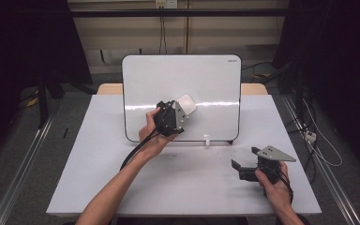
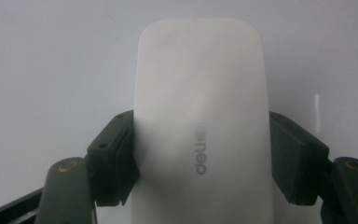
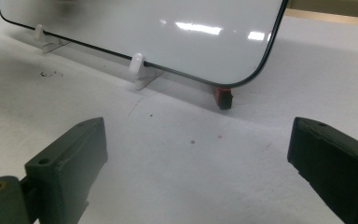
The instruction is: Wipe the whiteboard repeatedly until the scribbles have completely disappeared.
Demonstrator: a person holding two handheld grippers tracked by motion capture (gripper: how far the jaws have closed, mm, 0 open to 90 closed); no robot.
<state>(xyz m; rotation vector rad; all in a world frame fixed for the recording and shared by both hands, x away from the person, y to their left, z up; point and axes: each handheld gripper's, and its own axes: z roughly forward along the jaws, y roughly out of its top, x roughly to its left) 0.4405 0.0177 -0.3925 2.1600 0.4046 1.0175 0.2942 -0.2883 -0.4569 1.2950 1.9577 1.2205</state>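
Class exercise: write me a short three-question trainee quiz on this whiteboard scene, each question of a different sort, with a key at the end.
1. True or false: the left tongs are shut on the white eraser.
2. What does the eraser face? A) the whiteboard B) the table C) a cable
3. Fill in: the right tongs stand ____ above the table, with nothing between them.

Key: 1 true, both pads press the eraser's sides. 2 A, it is held up at the board's face. 3 open.
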